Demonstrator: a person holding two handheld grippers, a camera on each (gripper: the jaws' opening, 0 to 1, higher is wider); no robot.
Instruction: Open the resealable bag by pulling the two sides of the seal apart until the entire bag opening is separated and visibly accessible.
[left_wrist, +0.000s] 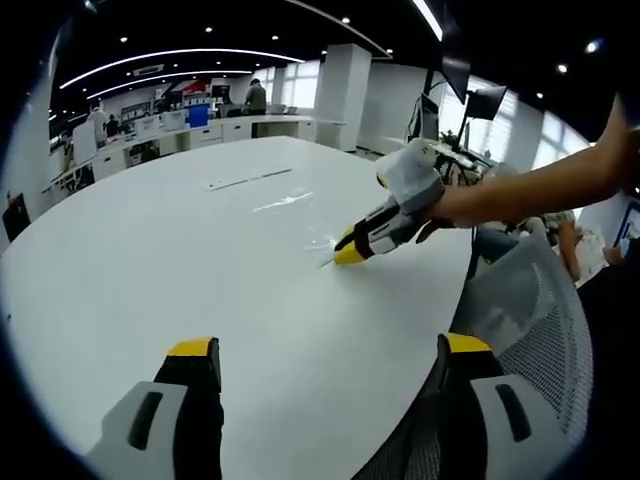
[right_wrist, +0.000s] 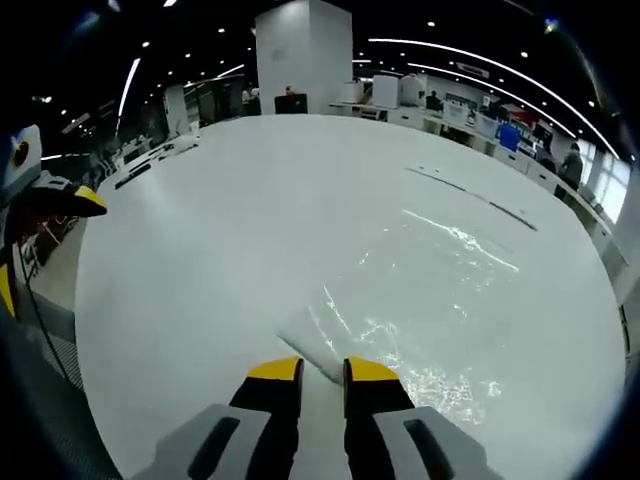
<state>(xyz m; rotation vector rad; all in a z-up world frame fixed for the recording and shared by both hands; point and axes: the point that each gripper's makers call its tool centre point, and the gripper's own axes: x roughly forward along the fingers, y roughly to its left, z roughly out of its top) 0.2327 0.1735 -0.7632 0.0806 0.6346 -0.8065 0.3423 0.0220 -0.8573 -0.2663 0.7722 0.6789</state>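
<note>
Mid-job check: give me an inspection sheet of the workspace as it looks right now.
Surface: round white table, glossy.
Job's things: clear resealable bag lying flat; seal state cannot be told.
Clutter: thin strip lying farther across the table.
Grippers: right gripper nearly closed at the bag's near corner, grip unclear; left gripper wide open, holding nothing, above the table edge.
Cables: nothing seen.
Surroundings: mesh chair beside the table; open office with desks, pillar and people behind.

bare white table (left_wrist: 200, 260) ahead, mesh chair (left_wrist: 530, 320) crowding its edge
</note>
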